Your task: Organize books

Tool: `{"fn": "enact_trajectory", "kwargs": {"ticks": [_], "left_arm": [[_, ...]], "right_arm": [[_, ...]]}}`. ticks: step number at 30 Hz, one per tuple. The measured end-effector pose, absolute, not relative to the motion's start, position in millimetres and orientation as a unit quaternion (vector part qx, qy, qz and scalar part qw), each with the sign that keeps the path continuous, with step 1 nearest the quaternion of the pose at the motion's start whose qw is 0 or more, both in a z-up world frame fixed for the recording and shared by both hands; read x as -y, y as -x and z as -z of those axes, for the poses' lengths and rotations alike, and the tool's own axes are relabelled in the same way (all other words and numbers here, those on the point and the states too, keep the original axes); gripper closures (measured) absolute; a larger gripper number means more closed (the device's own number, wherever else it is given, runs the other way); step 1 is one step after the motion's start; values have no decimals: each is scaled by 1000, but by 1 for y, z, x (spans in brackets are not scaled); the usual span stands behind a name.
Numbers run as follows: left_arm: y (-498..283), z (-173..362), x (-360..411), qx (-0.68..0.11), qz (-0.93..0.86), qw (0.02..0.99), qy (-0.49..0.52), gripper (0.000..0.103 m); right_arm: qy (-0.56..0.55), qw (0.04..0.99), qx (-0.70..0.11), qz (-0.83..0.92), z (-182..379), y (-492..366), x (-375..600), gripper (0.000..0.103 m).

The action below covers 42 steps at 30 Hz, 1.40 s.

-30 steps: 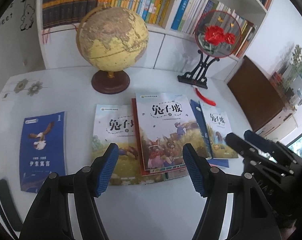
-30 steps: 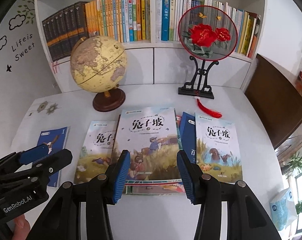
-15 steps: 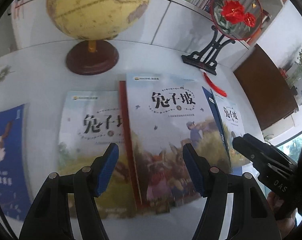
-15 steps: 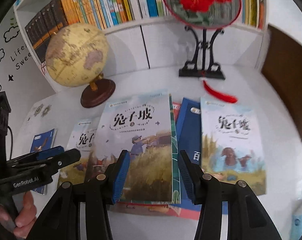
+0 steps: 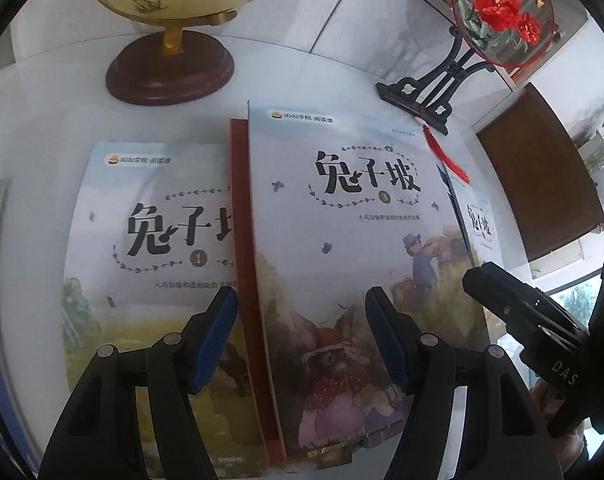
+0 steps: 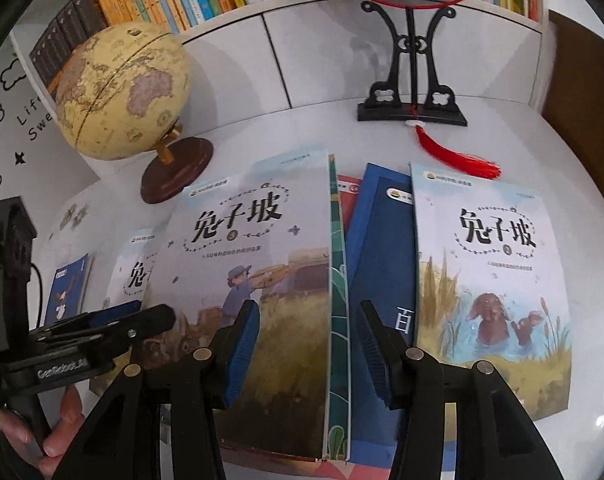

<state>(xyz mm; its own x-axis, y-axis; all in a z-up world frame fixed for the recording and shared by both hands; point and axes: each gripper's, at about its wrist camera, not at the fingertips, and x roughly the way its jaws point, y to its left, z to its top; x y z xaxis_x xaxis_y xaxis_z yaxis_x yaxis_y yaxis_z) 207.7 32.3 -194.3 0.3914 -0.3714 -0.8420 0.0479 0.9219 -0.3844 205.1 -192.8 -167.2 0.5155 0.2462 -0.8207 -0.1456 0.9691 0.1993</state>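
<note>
Several picture books lie flat and overlapping on the white table (image 5: 42, 120). Book number 3 (image 5: 341, 240) tops the middle pile, over a red book (image 5: 240, 200) and partly over book number 1 (image 5: 150, 240). My left gripper (image 5: 300, 296) hovers open above book 3's left edge, nothing between its pads. In the right wrist view, book 3 (image 6: 254, 280) covers a green book (image 6: 337, 300). A dark blue book (image 6: 381, 248) and book number 2 (image 6: 493, 280) lie to its right. My right gripper (image 6: 309, 306) hangs open over book 3's right edge.
A globe (image 6: 122, 92) on a brown base stands behind the books at the left. A round flower fan on a black stand (image 6: 411, 108) with a red tassel stands behind at the right. Another blue book (image 6: 68, 292) lies far left. Filled bookshelves line the wall.
Both grippers have come down and forward toward the middle pile, so the books fill more of each view. Neither gripper's jaws have visibly changed, and no book has moved.
</note>
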Motion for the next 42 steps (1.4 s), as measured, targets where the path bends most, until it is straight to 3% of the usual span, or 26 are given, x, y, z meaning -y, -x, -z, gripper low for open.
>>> {"fn": "enact_trajectory", "kwargs": {"ticks": [26, 42], "left_arm": [[-204, 191, -32, -530, 124, 824, 155, 38], [-176, 181, -38, -527, 108, 833, 128, 38]], "right_arm": [[-39, 872, -466, -144, 177, -209, 185, 54], [69, 885, -437, -146, 164, -184, 153, 54]]}}
